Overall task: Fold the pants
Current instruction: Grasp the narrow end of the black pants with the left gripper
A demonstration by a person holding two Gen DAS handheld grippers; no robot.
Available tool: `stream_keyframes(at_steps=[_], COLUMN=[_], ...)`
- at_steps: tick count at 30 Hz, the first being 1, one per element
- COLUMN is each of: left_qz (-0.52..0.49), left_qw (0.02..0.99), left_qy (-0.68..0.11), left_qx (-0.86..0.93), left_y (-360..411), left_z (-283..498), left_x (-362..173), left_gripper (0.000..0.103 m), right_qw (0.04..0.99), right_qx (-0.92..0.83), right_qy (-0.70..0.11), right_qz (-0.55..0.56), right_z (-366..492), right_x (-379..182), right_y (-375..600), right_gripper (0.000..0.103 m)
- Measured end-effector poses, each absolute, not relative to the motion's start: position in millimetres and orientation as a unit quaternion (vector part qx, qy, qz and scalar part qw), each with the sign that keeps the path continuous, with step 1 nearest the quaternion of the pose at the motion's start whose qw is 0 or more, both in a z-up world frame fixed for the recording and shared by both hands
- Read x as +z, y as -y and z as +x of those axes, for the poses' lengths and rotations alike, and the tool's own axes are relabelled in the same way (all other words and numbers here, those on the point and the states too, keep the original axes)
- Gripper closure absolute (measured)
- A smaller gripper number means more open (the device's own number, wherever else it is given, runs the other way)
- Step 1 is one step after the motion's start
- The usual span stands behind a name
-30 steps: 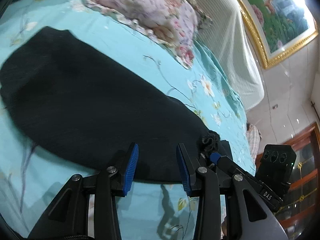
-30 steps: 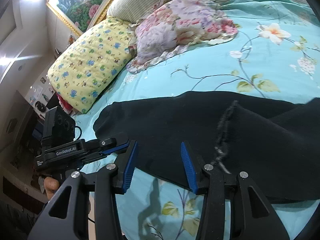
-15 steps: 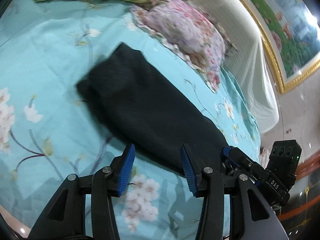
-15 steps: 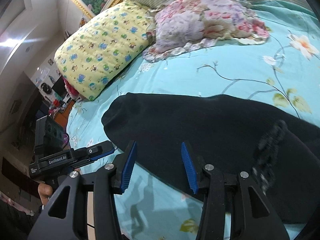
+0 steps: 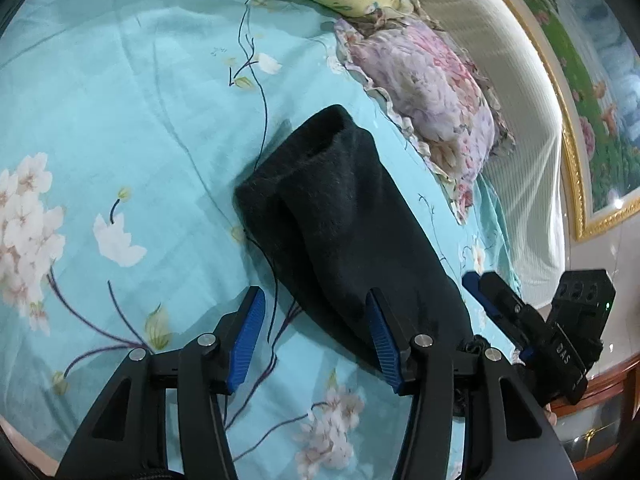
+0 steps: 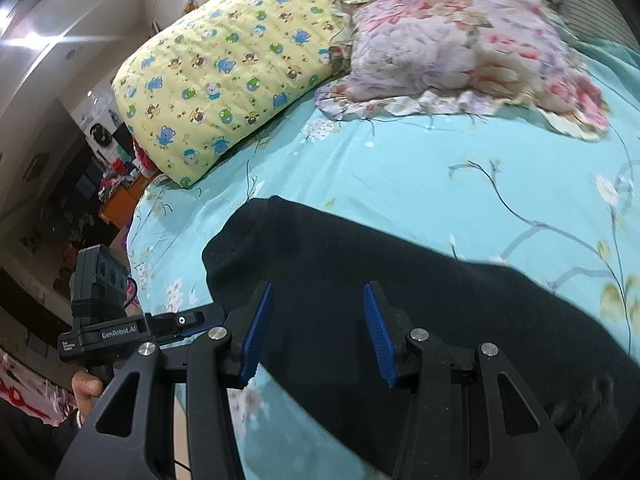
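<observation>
Black pants [image 5: 340, 220] lie flat on the teal flowered bedsheet [image 5: 120, 120], with the leg ends pointing toward the pillows. My left gripper [image 5: 314, 304] hovers at the pants' near edge. Its jaws are opening, and only the cloth's edge lies below them, unpressed. The right wrist view shows the pants [image 6: 400, 300] stretching from the middle to the right. My right gripper [image 6: 316, 300] stands open just above them, gripping nothing. Each gripper appears in the other's view: the right gripper [image 5: 486, 294] beside the pants, and the left gripper [image 6: 196, 322] held by a hand [image 6: 86, 388].
A yellow cartoon-print pillow [image 6: 232, 72] and a pink flowered pillow [image 6: 460, 48] lie at the head of the bed against a striped headboard [image 5: 500, 100]. A gold-framed painting [image 5: 592, 80] hangs above. Cluttered furniture [image 6: 116, 184] stands beyond the bed's left edge.
Both grippers slid along the pants toward the leg ends, so the hem now sits mid-frame. The left jaws have widened. The drawstring has left the right wrist view.
</observation>
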State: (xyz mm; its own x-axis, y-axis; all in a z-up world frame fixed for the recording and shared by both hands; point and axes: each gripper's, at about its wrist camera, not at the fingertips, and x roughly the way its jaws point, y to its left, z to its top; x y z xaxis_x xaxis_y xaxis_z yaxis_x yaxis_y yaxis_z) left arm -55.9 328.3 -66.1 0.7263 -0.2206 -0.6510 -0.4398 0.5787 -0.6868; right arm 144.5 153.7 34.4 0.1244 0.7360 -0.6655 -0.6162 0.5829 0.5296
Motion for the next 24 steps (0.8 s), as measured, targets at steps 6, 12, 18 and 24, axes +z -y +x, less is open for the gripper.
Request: stream_keyframes(at_steps=[6, 12, 18, 24], left_qz=[-0.465, -0.47, -0.47, -0.473], left_qw=[0.804, 0.799, 0.799, 0.801], left_qy=[-0.365, -0.369, -0.368, -0.359], left_qx=[0.07, 0.072, 0.072, 0.068], left_y=[-334, -338, -339, -342], left_z=[-46, -35, -28, -28], left_x=[-73, -77, -78, -80], left_gripper=[0.048, 0.048, 0.046, 0.047], right_qw=[0.733, 0.711, 0.67, 0.642], right_qx=[0.473, 0.503, 0.542, 0.566], right_qy=[-0.488, -0.49, -0.503, -0.504], right_qz=[0.031, -0.017, -0.066, -0.12], right_z=[167, 189, 206, 201], right_x=[29, 21, 9, -3], right_y=[-190, -232, -280, -314], right_gripper=[0.055, 0.054, 0.054, 0.054])
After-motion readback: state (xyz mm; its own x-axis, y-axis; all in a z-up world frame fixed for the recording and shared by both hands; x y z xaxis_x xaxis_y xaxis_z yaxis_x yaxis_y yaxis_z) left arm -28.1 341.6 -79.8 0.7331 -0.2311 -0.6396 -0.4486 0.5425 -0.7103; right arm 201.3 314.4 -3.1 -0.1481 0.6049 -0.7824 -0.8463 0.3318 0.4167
